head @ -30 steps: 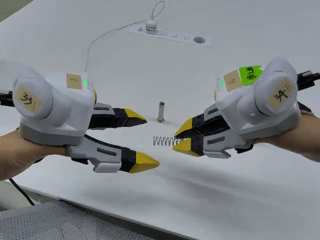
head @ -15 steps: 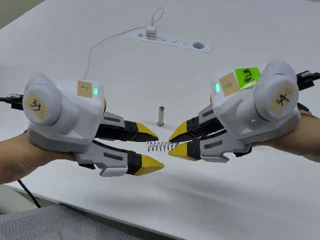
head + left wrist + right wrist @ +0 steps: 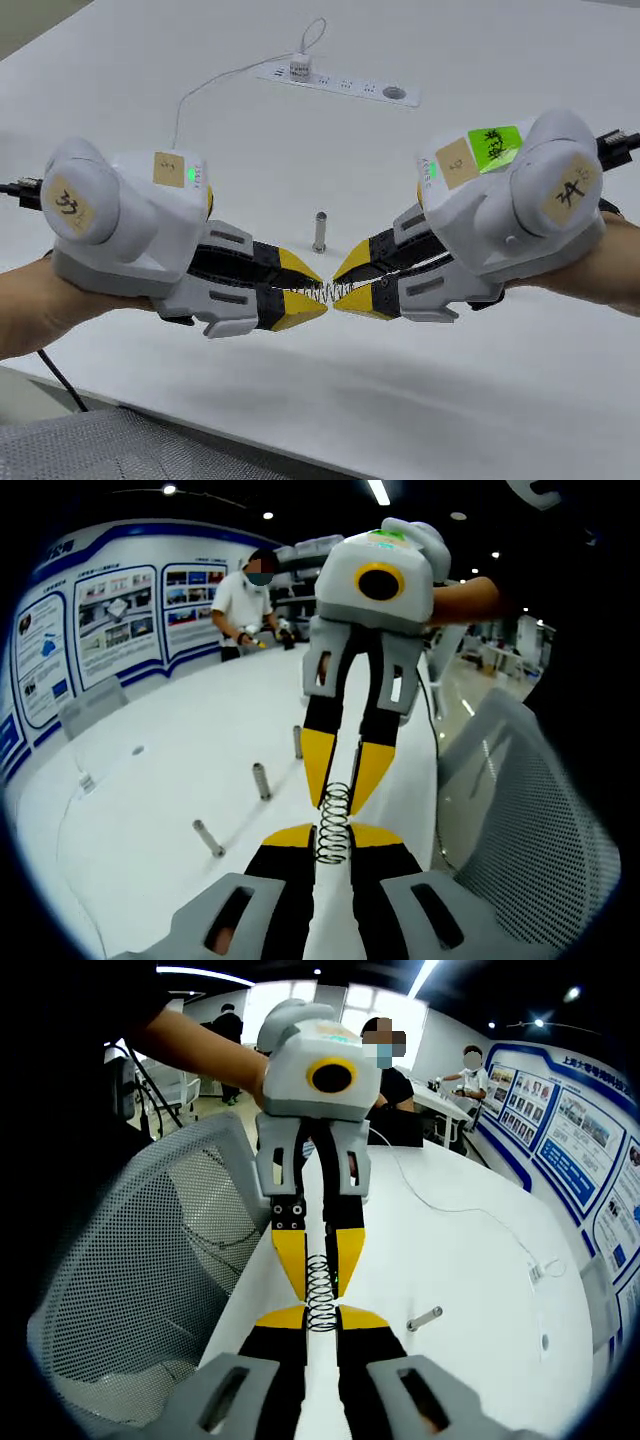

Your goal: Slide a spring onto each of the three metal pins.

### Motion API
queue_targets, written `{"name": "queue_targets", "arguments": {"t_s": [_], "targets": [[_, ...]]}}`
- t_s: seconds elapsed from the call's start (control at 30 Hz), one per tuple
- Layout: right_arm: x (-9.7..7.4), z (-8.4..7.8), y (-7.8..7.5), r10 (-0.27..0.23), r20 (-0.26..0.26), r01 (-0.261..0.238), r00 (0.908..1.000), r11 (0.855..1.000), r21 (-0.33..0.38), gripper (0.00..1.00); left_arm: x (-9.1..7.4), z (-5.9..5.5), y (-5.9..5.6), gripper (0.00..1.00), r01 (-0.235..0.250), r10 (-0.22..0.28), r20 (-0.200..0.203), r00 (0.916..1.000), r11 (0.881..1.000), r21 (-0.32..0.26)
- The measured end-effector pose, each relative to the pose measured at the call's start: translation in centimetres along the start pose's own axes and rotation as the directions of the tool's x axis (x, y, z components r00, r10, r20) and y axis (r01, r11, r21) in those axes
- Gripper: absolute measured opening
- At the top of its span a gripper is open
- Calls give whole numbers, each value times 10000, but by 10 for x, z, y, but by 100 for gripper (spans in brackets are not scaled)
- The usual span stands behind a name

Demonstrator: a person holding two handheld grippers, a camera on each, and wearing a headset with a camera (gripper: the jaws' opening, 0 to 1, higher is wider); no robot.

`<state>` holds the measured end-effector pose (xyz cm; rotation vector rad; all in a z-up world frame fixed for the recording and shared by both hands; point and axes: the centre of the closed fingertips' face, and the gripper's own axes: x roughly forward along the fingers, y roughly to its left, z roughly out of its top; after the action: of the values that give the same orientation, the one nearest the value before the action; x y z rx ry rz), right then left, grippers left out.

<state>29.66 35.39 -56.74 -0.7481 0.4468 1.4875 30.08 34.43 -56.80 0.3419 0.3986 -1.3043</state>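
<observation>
Spring bridges left gripper and right gripper, seemingly pinched by both.

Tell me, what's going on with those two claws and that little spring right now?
Left gripper, right gripper: both shut on the spring, one end each. Nearest pin upright, bare. Nothing between spring and pin.

My left gripper: white shell, grey underside, black jaws, yellow tips, tan stickers. My right gripper: same colours, plus green label. Spring: silver. Pin: grey metal. Table: white.
</observation>
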Motion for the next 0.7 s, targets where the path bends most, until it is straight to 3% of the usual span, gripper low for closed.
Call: {"name": "queue_targets", "arguments": {"t_s": [0.03,0.23,0.6,0.7], "targets": [[-1,0,-1,-65,-1,65,10000,10000,-8,11,0,3,0,12,-56,52,88,9999,9989,472],[-4,1,-3,-237,18,237,9997,9995,-230,11,0,4,0,10,-56,53,43,10000,9954,962],[-4,-6,-9,-230,-147,225,9996,9992,-330,15,0,9,3,10,-61,46,150,9999,9948,1013],[-5,-4,-10,-318,101,319,9994,9994,-142,13,-1,10,6,10,-172,151,194,9997,9935,1124]]}}
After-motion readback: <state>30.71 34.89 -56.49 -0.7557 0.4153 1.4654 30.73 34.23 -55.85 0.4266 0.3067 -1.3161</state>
